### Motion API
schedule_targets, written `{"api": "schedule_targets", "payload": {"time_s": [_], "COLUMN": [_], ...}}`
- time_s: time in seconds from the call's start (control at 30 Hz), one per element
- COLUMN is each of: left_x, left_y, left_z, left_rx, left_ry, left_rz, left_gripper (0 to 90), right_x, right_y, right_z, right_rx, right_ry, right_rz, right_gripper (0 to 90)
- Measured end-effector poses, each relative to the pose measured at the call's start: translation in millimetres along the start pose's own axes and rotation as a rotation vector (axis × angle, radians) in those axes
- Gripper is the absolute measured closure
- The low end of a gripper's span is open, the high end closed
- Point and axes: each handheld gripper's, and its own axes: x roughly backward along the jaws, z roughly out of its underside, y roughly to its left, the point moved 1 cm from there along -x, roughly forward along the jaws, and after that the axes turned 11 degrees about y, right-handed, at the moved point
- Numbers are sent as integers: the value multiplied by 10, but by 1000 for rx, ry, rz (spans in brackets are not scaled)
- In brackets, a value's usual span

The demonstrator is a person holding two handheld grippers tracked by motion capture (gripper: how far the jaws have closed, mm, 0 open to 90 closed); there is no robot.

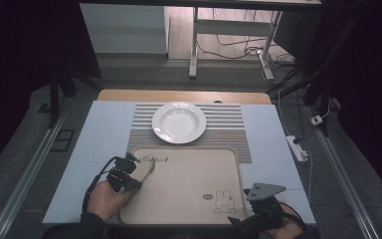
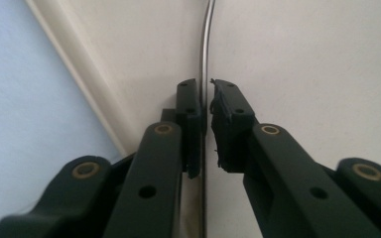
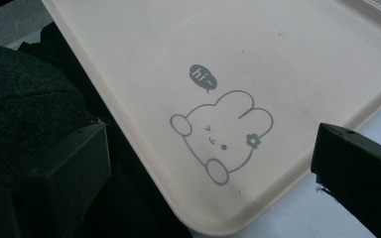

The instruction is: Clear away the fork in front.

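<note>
A thin metal utensil handle (image 2: 204, 49) lies on the beige tray (image 1: 189, 174), near the tray's left rim (image 2: 79, 64); its working end is hidden. My left gripper (image 2: 207, 99) reaches down over it, jaws almost together, the handle running between the pads with a sliver of gap on the right pad's side. In the high view the left gripper (image 1: 132, 169) sits at the tray's left edge, held by a hand. My right gripper (image 3: 213, 131) hovers open over the tray's near right corner, above a printed rabbit (image 3: 218, 134). From above, the right gripper (image 1: 252, 196) is at the bottom right.
A white plate (image 1: 179, 122) rests on a striped placemat (image 1: 229, 132) beyond the tray. A pale blue cover (image 1: 94, 144) spreads over the table. A dark sleeve (image 3: 25, 99) lies beside the tray. A power strip (image 1: 297, 148) and cables lie on the floor to the right.
</note>
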Motion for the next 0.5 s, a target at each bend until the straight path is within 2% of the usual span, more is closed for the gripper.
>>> {"api": "schedule_targets", "payload": {"time_s": [0.1,0.2,0.23,0.27,0.3,0.37,0.4,0.5], "left_x": [34,99,99,122,122,125,105,75], "left_y": [7,19,19,30,30,43,55,71], "left_z": [-14,-77,-77,-129,-129,-191,-260,-318], "left_rx": [-10,-46,-46,-76,-76,-111,-120,-123], "left_ry": [-22,-73,-73,-80,-80,-89,-78,-74], "left_rz": [-3,1,1,9,9,21,1,-3], "left_gripper": [799,818,837,859,877,888,890,890], "right_x": [30,63,73,87,96,108,125,141], "right_y": [-12,-13,-12,-12,-11,-11,-6,-1], "right_z": [23,51,60,69,78,87,106,125], "right_rx": [-18,-41,-48,-54,-63,-69,-78,-83], "right_ry": [-10,-20,-26,-27,-36,-37,-45,-45], "right_rz": [6,11,14,21,22,24,25,30], "right_gripper": [16,6,4,0,0,0,0,0]}}
